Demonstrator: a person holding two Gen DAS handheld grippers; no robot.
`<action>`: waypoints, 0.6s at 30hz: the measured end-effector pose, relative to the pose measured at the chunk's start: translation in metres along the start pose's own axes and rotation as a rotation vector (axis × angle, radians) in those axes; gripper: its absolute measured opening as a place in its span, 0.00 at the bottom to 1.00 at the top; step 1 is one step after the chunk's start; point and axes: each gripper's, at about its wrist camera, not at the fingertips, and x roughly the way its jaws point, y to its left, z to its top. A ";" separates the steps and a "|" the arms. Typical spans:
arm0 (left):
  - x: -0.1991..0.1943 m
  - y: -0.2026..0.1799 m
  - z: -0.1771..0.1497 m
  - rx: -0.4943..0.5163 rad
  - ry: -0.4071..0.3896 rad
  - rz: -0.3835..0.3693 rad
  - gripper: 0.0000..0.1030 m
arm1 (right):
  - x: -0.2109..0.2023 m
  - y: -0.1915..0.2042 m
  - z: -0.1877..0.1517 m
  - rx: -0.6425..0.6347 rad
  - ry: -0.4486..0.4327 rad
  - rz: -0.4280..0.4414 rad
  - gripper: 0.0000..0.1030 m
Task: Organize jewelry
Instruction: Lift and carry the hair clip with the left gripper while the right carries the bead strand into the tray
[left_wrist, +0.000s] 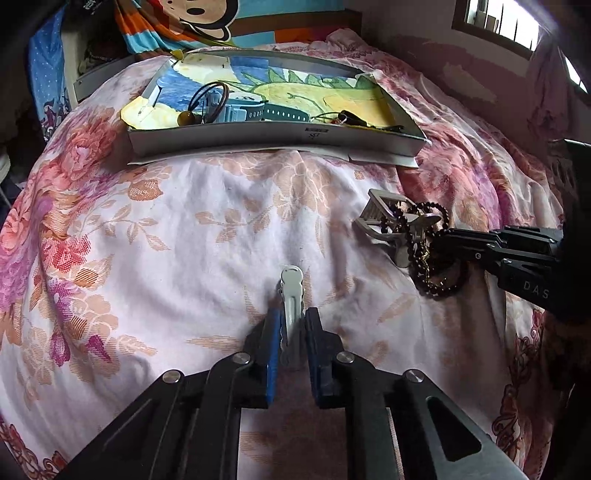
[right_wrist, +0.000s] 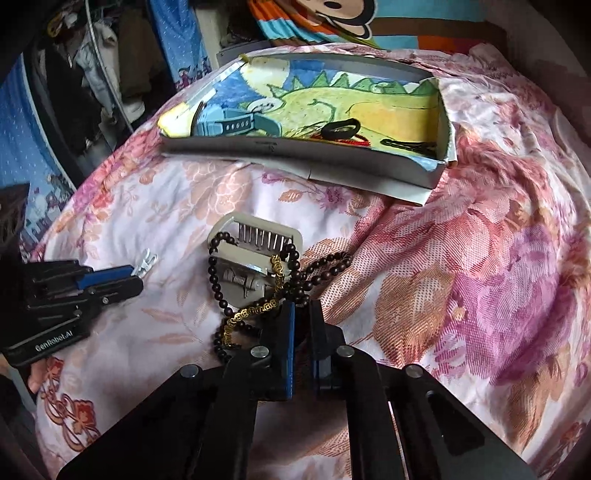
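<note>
- Sitting in the box (left_wrist: 236, 142) at 12 o'clock already: a watch (left_wrist: 240, 110), cord loop (left_wrist: 207, 98), hair ties (right_wrist: 340, 127).
- Left gripper (left_wrist: 291, 321) clamps a silver clip (left_wrist: 291, 291) on the bedspread (left_wrist: 166, 229).
- Right gripper (right_wrist: 301, 317) pinches the bead string (right_wrist: 295, 291), tangled with a gold chain (right_wrist: 255, 308) over a comb clip (right_wrist: 255, 254).
- Judged roughly halfway: three pieces left.

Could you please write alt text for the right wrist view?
The right gripper closes on a dark bead strand and gold chain tangled over a hair clip on a floral bedspread. Beyond sits a tray; the left gripper holds a silver clip.
</note>
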 end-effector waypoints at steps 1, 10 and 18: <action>-0.001 0.000 0.000 -0.005 -0.008 0.000 0.12 | -0.003 0.000 0.000 0.003 -0.010 0.002 0.06; -0.014 -0.001 0.002 -0.020 -0.081 -0.015 0.12 | -0.044 0.002 0.007 -0.010 -0.161 0.008 0.05; -0.016 -0.003 0.002 -0.021 -0.099 -0.013 0.12 | -0.080 0.000 0.014 -0.007 -0.304 0.030 0.05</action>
